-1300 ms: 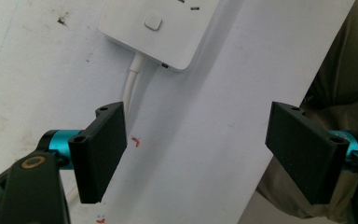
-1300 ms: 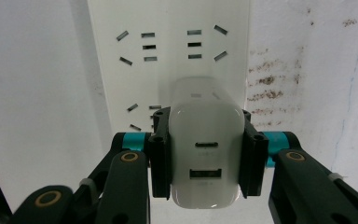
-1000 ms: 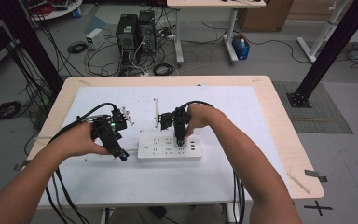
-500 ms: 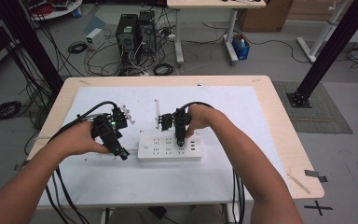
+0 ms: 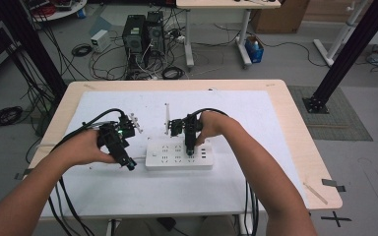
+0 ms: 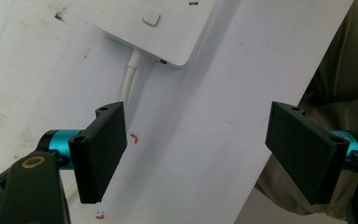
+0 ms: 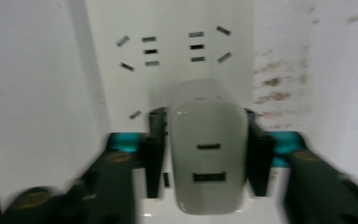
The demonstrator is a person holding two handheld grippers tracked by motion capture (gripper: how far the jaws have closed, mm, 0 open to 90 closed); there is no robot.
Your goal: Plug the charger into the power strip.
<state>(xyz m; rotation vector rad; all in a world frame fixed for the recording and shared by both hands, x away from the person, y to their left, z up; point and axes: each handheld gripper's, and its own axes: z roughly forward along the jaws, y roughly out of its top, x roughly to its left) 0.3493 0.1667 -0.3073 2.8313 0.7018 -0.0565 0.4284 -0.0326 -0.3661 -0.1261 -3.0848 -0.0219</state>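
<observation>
Right gripper view: right gripper (image 7: pixel 207 154) jaws flank the charger (image 7: pixel 208 149), just opening, pads barely off it. Charger stands plugged upright in the strip (image 5: pixel 179 153), directly under the claw; left gripper (image 6: pixel 207 154) open, idle at the cord end.

Both grippers black: left gripper (image 6: pixel 200 154) has flat rectangular jaws on teal hubs, screw holes. Black cables trail back. Forearms bare, no sleeves.

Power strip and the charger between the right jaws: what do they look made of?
Power strip: looks like hard white plastic, smooth and matte, with moulded slots and a flush button. Charger: apparently glossy white plastic, judging by the soft highlights on its rounded shell and two USB-like openings. Right gripper: pads flank it closely.
</observation>
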